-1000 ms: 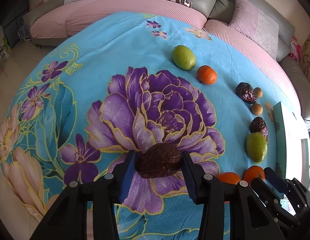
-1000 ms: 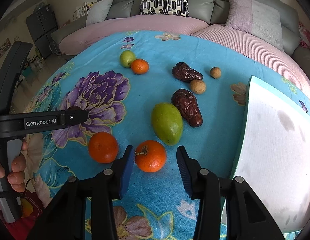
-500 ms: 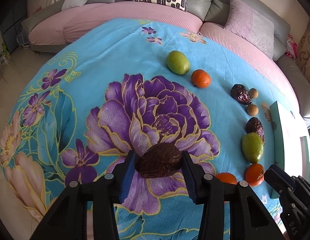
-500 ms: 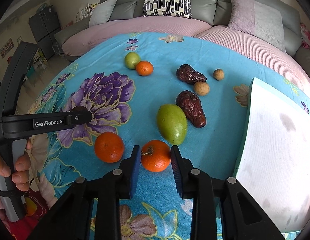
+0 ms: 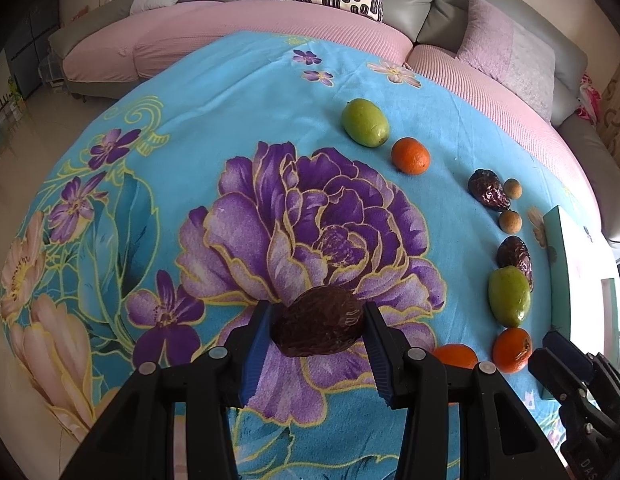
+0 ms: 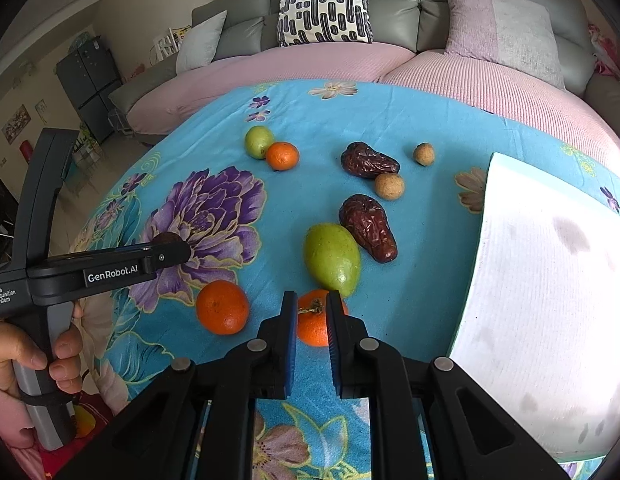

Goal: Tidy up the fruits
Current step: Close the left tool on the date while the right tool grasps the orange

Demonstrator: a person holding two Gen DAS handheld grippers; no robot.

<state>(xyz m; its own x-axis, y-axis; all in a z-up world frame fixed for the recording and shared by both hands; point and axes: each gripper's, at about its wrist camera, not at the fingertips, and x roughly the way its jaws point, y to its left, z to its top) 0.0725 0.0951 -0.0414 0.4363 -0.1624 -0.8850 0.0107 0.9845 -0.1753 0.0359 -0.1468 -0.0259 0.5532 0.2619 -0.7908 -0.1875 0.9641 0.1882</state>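
My left gripper (image 5: 316, 322) is shut on a dark brown wrinkled fruit (image 5: 319, 322) and holds it over the purple flower of the blue cloth (image 5: 214, 128). My right gripper (image 6: 312, 314) has its fingers narrowed above an orange (image 6: 315, 320) that lies on the cloth; the orange shows between and beyond the pads, wider than the gap. A second orange (image 6: 223, 307), a green fruit (image 6: 332, 258) and a brown date (image 6: 369, 227) lie close by. Farther off are another green fruit (image 6: 259, 141), an orange (image 6: 282, 155), a date (image 6: 369, 161) and two small tan fruits (image 6: 389, 186).
A white board with a teal edge (image 6: 550, 288) lies at the right of the cloth. A pink and grey sofa (image 6: 350, 60) with cushions curves behind. The left gripper's body and the hand that holds it (image 6: 50, 344) are at the left in the right wrist view.
My right gripper's fingers have narrowed from wide open and risen, so the orange now sits beyond them. My left gripper keeps the brown fruit and has lifted slightly.
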